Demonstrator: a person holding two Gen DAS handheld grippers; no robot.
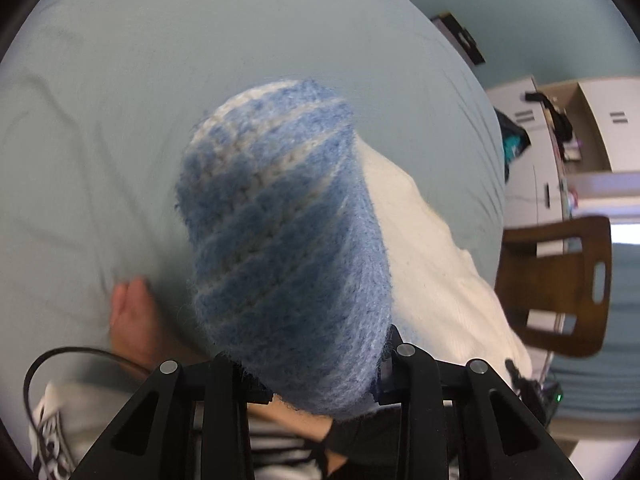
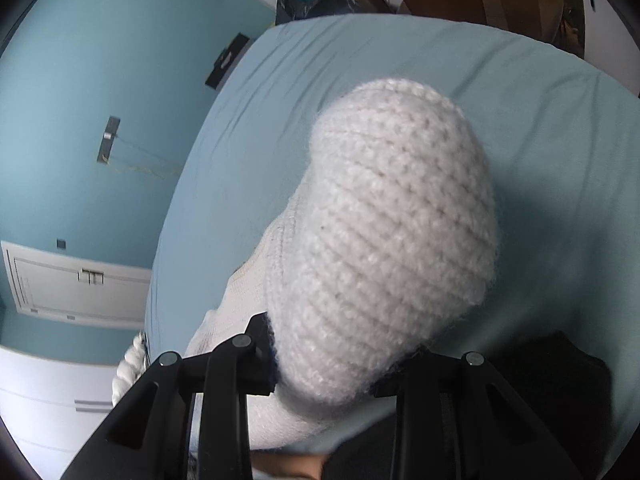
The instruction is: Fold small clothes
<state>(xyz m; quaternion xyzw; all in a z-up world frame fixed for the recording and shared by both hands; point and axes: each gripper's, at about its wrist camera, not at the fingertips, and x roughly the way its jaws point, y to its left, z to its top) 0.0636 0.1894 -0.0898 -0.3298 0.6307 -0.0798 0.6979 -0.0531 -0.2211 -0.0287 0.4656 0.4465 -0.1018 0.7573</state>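
Both closed, left tool [image 1: 320, 376] gripping blue-striped knit [image 1: 280, 240], right tool [image 2: 324, 372] white knit [image 2: 392, 240]

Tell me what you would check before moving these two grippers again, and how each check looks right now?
1. Left gripper has hold of the blue-and-white striped knit: ok, the fabric sits between its fingers.
2. Right gripper has hold of the white knit: ok, it is pinched the same way.
3. Both grippers hold the same garment: cannot tell, no view shows the two pieces joined.
4. Bed sheet ahead has bare space to lay it down: ok, though wrinkled.
5. Cream cloth beside the striped knit stays out of the fold: cannot tell.
6. Bare foot on the sheet is out of the path: not ok, it lies close.
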